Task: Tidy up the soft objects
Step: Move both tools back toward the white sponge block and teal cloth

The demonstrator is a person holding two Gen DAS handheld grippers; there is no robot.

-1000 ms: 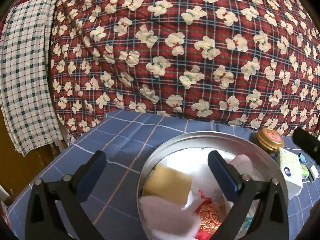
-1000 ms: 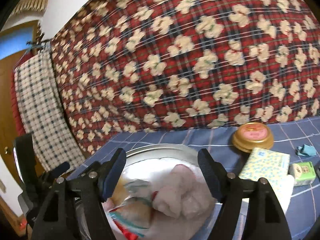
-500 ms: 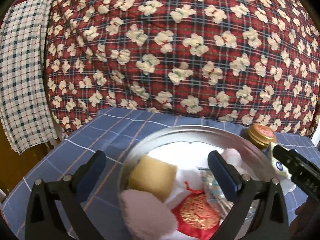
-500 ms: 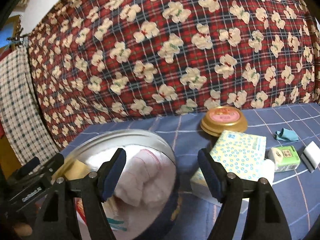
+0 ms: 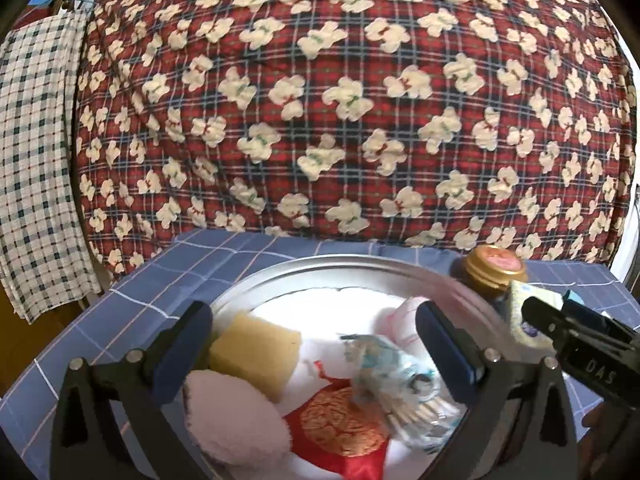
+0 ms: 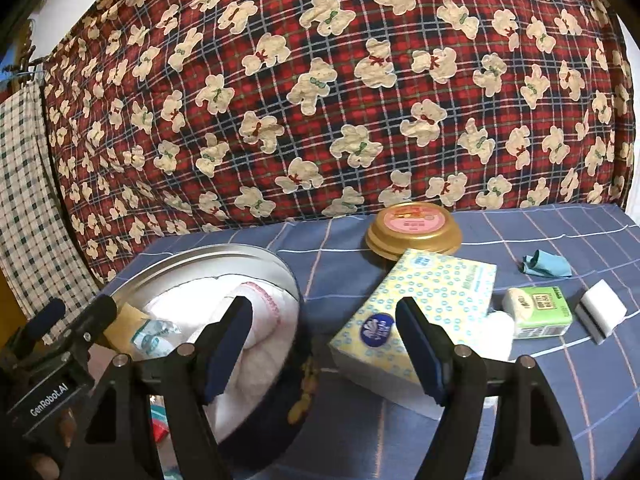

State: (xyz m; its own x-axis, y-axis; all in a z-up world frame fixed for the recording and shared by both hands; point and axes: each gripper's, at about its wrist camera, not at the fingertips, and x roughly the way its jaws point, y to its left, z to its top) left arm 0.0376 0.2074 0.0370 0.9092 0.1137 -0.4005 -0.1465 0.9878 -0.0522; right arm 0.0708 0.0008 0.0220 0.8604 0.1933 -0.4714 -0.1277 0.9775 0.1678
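A round metal tin on the blue checked cloth holds a yellow sponge, a pink fluffy piece, a red and gold pouch, a clear packet and white and pink cloth. My left gripper is open and empty just above the tin. My right gripper is open and empty, over the gap between the tin and a yellow dotted tissue pack. The right gripper also shows at the right in the left wrist view.
A gold-lidded jar stands behind the tissue pack. A small green pack, a white sponge block and a crumpled blue cloth lie to the right. A red bear-print quilt rises behind; a checked towel hangs left.
My right gripper has swung right, from over the tin to beside the tissue pack. My left gripper has shifted so more of the tin's contents show.
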